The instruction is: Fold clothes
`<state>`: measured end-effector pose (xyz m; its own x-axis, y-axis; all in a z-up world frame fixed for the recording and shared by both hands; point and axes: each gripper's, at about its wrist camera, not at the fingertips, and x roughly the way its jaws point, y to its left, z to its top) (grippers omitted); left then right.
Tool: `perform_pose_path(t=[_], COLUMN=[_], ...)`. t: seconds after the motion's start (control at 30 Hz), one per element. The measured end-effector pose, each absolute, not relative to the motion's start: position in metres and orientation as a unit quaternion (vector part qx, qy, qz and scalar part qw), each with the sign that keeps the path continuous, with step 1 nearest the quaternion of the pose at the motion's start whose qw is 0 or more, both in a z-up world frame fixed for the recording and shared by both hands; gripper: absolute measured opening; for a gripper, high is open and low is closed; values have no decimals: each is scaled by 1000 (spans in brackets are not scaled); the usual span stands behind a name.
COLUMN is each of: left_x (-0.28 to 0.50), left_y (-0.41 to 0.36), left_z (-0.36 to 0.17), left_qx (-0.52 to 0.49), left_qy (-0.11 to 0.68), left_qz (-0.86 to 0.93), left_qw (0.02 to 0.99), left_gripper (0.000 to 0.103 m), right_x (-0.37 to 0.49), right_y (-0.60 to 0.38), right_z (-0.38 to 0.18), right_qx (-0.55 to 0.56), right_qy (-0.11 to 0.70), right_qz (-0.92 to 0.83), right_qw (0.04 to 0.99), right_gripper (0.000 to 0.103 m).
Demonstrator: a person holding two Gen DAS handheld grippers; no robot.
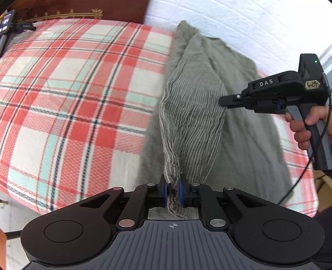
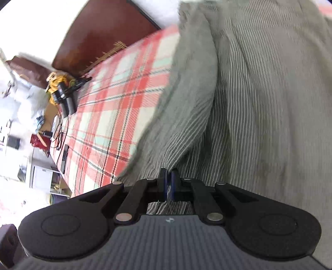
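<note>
Fabric bunched between pads of left gripper (image 1: pixel 173 192), jaws nearly closed, clamped on gathered edge of grey striped garment (image 1: pixel 193 116). Pinched bit twisted into a narrow rope right at the jaws, then fanning out wider going away from the gripper. Long axis of garment running straight ahead from left gripper, toward far end of plaid bedcover (image 1: pixel 68 89); lower part lifted in a ridge, rest lying flat on the cover.

Right gripper (image 2: pixel 168 182) seen from own camera: jaws almost together too, thin layer of same striped cloth passing between them, so prob. gripped, though fold very thin and frame blurred. Seen from left wrist view, right gripper (image 1: pixel 223 101) sitting to right of garment's raised ridge, tip touching cloth about mid-length, farther along the garment than left gripper. Person's hand (image 1: pixel 305 126) wrapped round its handle.

Judgement: both claws holding one side of garment, left nearer the close end, right farther up the same axis. Coming move prob. a lift and carry across the long axis, w/ both grips kept level so the fold line stays parallel to that axis. Risk: thin pinch at right slipping out, edge sagging between the two holds.

Beyond garment: dark wooden headboard (image 1: pixel 83 10) at far end of bedcover, white wall (image 1: pixel 249 18) behind.
</note>
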<state>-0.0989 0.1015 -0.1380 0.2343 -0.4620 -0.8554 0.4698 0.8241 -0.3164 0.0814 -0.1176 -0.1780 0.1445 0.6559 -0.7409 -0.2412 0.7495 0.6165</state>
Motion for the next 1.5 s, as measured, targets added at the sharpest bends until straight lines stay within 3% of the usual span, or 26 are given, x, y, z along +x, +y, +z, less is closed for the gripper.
perform_pose_path(t=[0.43, 0.47, 0.5, 0.53, 0.6, 0.73, 0.93, 1.33, 1.5], left_x=[-109, -108, -108, -108, -109, -114, -112, -42, 26], left_y=[85, 86, 87, 88, 89, 97, 107, 24, -13], left_z=[-191, -193, -194, -196, -195, -184, -152, -96, -102], left_qx=[-5, -3, -1, 1, 21, 45, 75, 164, 190], left_qy=[602, 604, 607, 609, 605, 594, 563, 425, 381], left_qz=[-276, -272, -267, -262, -251, -240, -226, -252, -318], left_qw=[749, 749, 749, 749, 755, 766, 792, 854, 847], left_gripper=[8, 11, 31, 40, 52, 61, 62, 62, 63], right_x=[78, 78, 78, 78, 79, 79, 75, 123, 168], right_y=[-145, -146, -145, -144, -141, -138, -158, -174, -152], right_z=[-211, -213, -215, -218, -222, -225, -207, -158, -130], right_qx=[171, 172, 172, 171, 167, 160, 169, 180, 168], right_qy=[616, 617, 618, 620, 623, 624, 604, 537, 500], right_qz=[270, 267, 264, 262, 256, 248, 252, 292, 299], right_qw=[720, 720, 720, 720, 720, 724, 737, 770, 795], right_gripper=[4, 4, 4, 4, 7, 15, 26, 26, 26])
